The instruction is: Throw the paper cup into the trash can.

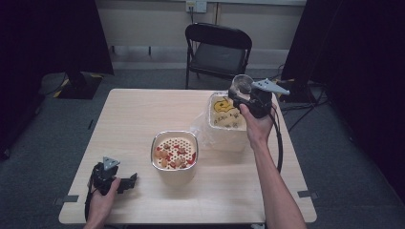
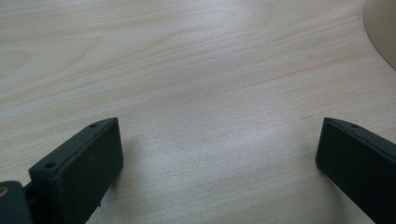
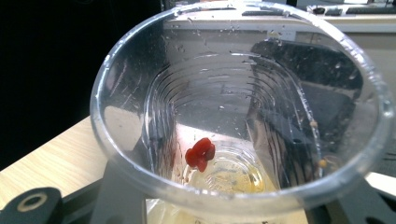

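Observation:
My right gripper (image 1: 237, 94) is shut on a clear plastic cup (image 1: 242, 83), held above the far edge of a white tub (image 1: 227, 138) with a yellow drawing on it. In the right gripper view the cup (image 3: 243, 116) is tipped toward the camera, wet inside, with a red bit (image 3: 201, 153) near its bottom; the gripper (image 3: 233, 207) shows darkly through its walls. A white bowl (image 1: 174, 175) with a perforated insert holds red and tan pieces at the table's middle. My left gripper (image 1: 128, 183) rests open near the front left corner, its jaws (image 2: 219, 158) wide apart over bare wood.
A crumpled clear bag (image 1: 203, 133) lies between bowl and tub. A black folding chair (image 1: 217, 50) stands beyond the table's far edge. Cables (image 1: 305, 102) run on the floor at right. The bowl's edge (image 2: 380, 28) shows at the top right of the left gripper view.

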